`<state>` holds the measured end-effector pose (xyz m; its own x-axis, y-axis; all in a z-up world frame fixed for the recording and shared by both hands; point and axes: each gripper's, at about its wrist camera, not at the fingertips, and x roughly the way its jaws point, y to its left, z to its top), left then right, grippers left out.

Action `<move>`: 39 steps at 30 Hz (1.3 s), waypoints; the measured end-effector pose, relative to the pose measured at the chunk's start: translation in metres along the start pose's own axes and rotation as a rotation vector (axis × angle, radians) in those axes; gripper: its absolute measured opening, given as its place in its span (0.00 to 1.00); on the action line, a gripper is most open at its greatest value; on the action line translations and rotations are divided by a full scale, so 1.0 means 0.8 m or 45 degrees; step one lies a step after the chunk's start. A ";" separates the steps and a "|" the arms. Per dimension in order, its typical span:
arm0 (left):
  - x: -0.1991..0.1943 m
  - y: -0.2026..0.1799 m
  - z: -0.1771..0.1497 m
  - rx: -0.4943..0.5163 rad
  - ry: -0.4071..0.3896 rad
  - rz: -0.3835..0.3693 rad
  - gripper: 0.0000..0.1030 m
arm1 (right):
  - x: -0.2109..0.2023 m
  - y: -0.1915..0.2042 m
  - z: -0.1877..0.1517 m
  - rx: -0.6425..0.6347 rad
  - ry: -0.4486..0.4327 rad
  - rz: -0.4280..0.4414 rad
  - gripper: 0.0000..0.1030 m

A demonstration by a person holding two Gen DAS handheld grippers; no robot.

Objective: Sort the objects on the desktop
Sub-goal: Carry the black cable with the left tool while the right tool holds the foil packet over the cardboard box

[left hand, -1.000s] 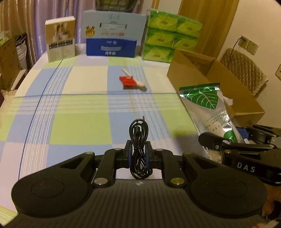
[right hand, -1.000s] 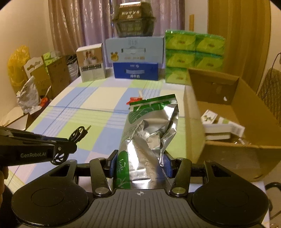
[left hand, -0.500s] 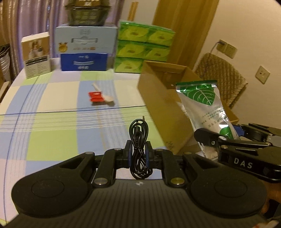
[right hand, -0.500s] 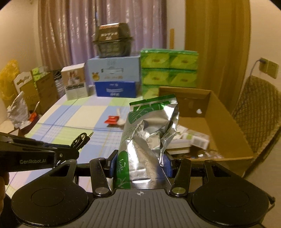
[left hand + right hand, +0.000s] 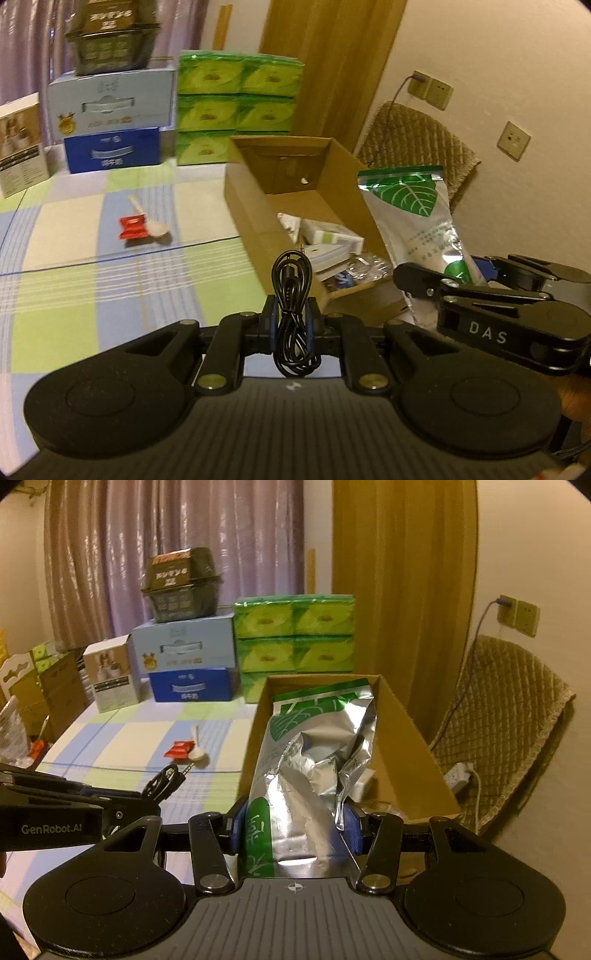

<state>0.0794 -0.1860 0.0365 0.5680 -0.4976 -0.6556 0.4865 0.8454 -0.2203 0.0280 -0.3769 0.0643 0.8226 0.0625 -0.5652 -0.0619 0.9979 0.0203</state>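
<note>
Both hand-held grippers, the left gripper clamping a coiled black cable and the right gripper a foil pouch, have swung from the checked tablecloth toward the cardboard box at its right edge, seemingly ready to drop both in.

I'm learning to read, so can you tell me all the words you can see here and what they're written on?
"DAS": on the side of the right gripper.
"GenRobot.AI": on the side of the left gripper.
Foil pouch: green print, too crumpled to read.
Blue carton, pale blue carton, dark box on top, white box: print too small or blurred to read.
</note>
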 end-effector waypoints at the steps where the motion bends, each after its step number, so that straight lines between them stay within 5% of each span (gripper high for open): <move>1: 0.002 -0.004 0.002 0.004 0.000 -0.005 0.10 | -0.001 -0.004 0.000 0.005 -0.003 -0.005 0.47; 39: 0.067 -0.056 0.048 0.020 0.031 -0.100 0.10 | 0.031 -0.084 0.038 -0.032 -0.033 -0.079 0.47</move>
<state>0.1134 -0.2580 0.0394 0.5114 -0.5570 -0.6543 0.5395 0.8008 -0.2601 0.0697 -0.4421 0.0745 0.8396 0.0012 -0.5432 -0.0240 0.9991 -0.0348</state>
